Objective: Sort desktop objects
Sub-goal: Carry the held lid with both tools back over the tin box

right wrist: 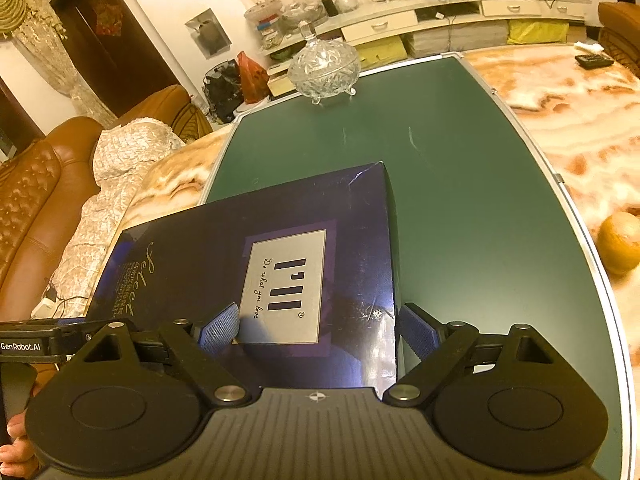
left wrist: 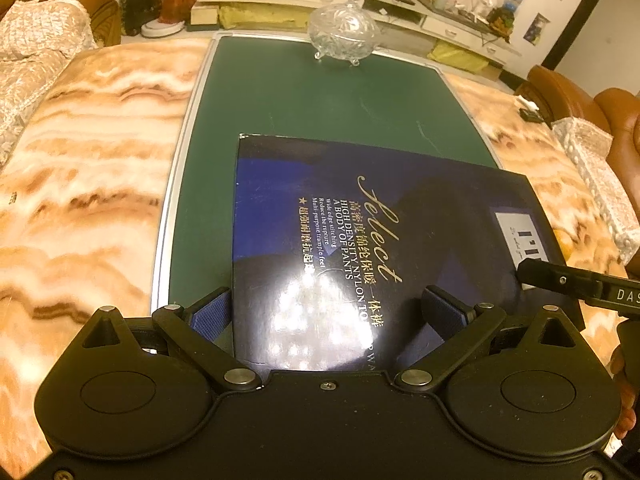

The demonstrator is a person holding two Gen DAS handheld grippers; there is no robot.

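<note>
A flat dark blue box (left wrist: 360, 240) with gold "Select" lettering lies on the green mat (left wrist: 320, 96). My left gripper (left wrist: 326, 312) is open, its blue pads over the box's near edge, one at the left edge and one above the lid. My right gripper (right wrist: 318, 330) is open, straddling the box's (right wrist: 248, 264) right near corner by the silver label. Its tip shows in the left wrist view (left wrist: 560, 280). A lidded crystal candy dish (left wrist: 344, 30) stands at the mat's far end; it also shows in the right wrist view (right wrist: 324, 66).
The mat lies on a marble-patterned table (left wrist: 88, 152). A round orange-brown fruit (right wrist: 620, 242) sits right of the mat. A black remote (right wrist: 594, 60) lies at the far right. Sofas (right wrist: 36, 200) flank the table; a TV shelf (left wrist: 360, 4) stands behind.
</note>
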